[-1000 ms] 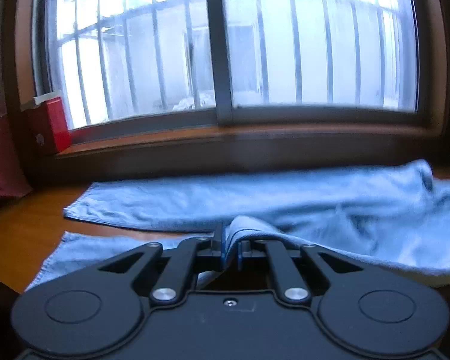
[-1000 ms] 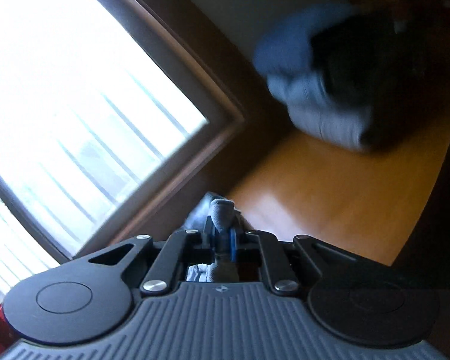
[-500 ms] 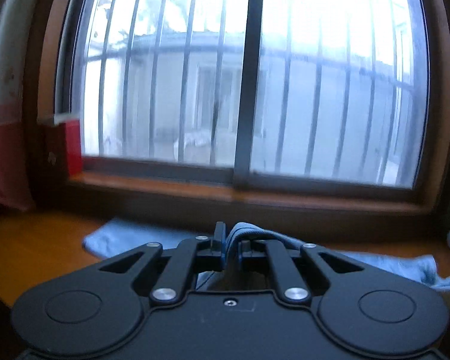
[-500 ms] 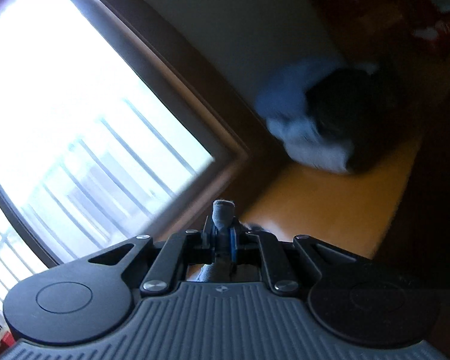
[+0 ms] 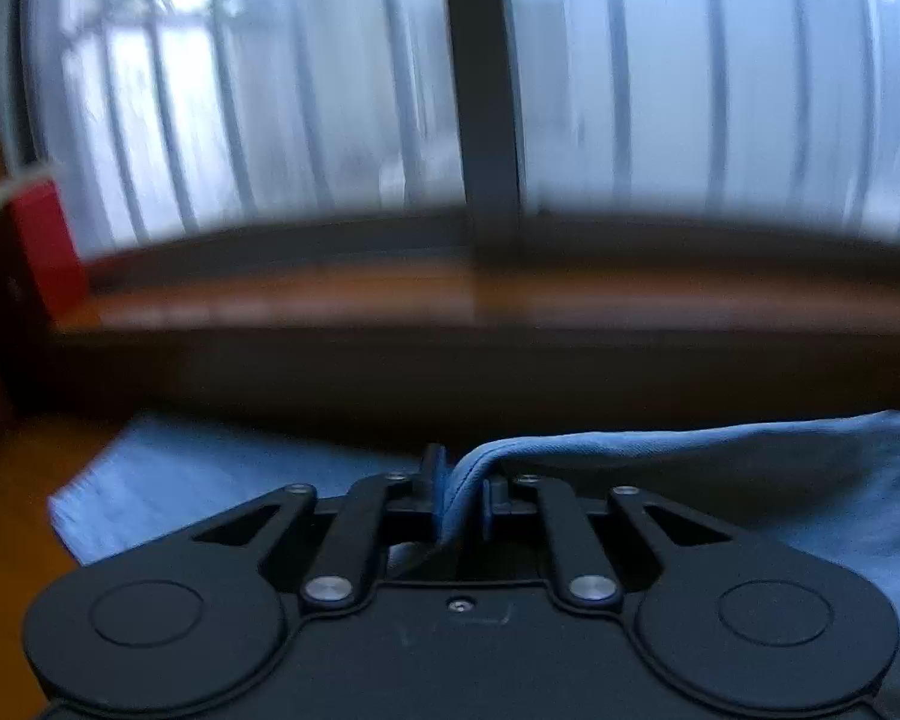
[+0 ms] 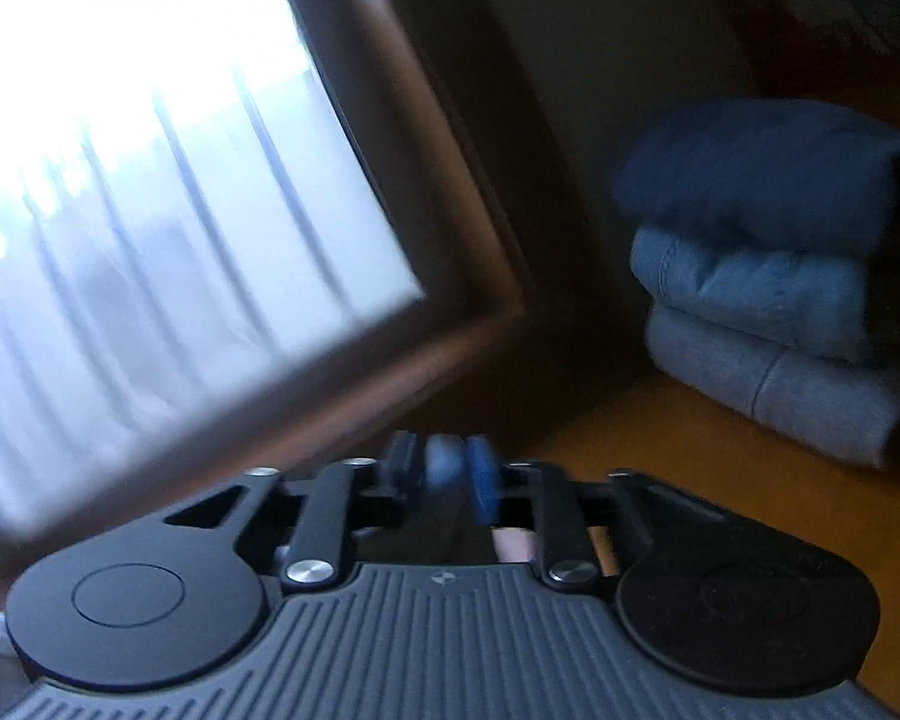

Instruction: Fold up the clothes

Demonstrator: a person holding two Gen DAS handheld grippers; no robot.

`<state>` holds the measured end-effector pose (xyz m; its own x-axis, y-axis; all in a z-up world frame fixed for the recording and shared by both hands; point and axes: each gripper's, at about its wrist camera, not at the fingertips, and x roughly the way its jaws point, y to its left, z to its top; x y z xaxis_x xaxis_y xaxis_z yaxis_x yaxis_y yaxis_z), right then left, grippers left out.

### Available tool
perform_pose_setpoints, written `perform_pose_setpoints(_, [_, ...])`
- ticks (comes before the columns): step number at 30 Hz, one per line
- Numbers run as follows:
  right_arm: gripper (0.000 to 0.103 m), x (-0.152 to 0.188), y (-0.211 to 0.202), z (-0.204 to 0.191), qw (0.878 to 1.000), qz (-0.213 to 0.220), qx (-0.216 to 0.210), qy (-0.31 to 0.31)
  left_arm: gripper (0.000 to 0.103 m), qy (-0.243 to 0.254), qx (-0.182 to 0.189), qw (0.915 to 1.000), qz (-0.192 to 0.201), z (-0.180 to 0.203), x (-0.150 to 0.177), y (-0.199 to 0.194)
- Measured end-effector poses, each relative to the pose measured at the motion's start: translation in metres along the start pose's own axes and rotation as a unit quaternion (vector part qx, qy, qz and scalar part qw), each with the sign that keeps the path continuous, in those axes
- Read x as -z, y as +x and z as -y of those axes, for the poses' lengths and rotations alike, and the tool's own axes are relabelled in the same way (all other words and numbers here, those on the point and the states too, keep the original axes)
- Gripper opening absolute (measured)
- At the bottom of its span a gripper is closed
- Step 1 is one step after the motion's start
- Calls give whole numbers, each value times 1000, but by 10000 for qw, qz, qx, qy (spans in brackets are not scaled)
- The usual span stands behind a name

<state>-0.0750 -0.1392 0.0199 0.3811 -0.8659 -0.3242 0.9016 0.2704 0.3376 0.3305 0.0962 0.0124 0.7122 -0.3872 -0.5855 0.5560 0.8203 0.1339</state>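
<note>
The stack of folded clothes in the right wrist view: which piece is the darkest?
The top piece, a dark navy one. The middle piece is medium denim blue, and the bottom piece is the palest, a grey-blue, resting on the wooden table.

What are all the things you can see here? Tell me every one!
light blue garment: one, pale blue, spread on the table below the window, one edge pinched in the left tool.
folded clothes: a stack of three, dark blue on top, mid blue, grey-blue below, on the table by the wall.
table: one, orange-brown wood.
window: one, bright, with vertical bars and a dark brown frame.
red box: one, red, at the left end of the sill.
left tool: one, black, shut on the garment's edge.
right tool: one, black with blue pads, jaws opening, pale blue cloth between them.
</note>
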Motion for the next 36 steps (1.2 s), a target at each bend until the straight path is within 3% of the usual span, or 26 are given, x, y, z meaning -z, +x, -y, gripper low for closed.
perform_pose_setpoints(1, [53, 6, 25, -3, 9990, -278, 250, -248, 10, 12, -20, 9998, -195, 6, 3, 15])
perform_pose_setpoints(3, [49, 9, 48, -2, 9962, -716, 362, -337, 11, 46, -101, 9984, -550, 15, 10, 36])
perform_pose_setpoints(9, [53, 15, 21, -17, 9875, -1052, -791, -870, 26, 106, -280, 9963, -810, 25, 21, 43])
perform_pose_setpoints(11, [53, 32, 23, -19, 9786, -1520, -988, -977, 28, 155, -290, 9959, -848, 28, 24, 39])
perform_pose_setpoints(13, [47, 50, 28, -15, 9747, -1708, -815, -1193, 35, 315, -320, 9956, -828, 33, 26, 32])
perform_pose_setpoints(14, [44, 55, 32, -9, 9741, -1769, -705, -1223, 43, 416, -302, 9956, -789, 35, 27, 25])
perform_pose_setpoints(18, [43, 47, 39, 6, 9726, -1890, -779, -1106, 62, 653, -171, 9956, -647, 35, 34, -7])
perform_pose_setpoints(20, [45, 42, 37, 3, 9713, -1958, -774, -1109, 63, 652, -76, 9959, -624, 29, 41, -25])
perform_pose_setpoints(22, [58, 40, 35, -4, 9734, -1931, -734, -994, 66, 603, 25, 9967, -546, 21, 49, -42])
perform_pose_setpoints(28, [59, 52, -11, -51, 9725, -1761, -1070, -1089, 74, 508, 281, 9975, -396, -23, 77, -91])
perform_pose_setpoints(34, [62, 90, -65, -129, 9605, -1796, -1575, -1424, 75, 433, 484, 9973, -346, -107, 109, -126])
perform_pose_setpoints(36, [70, 108, -88, -158, 9600, -1862, -1638, -1296, 78, 413, 564, 9969, -355, -140, 119, -132])
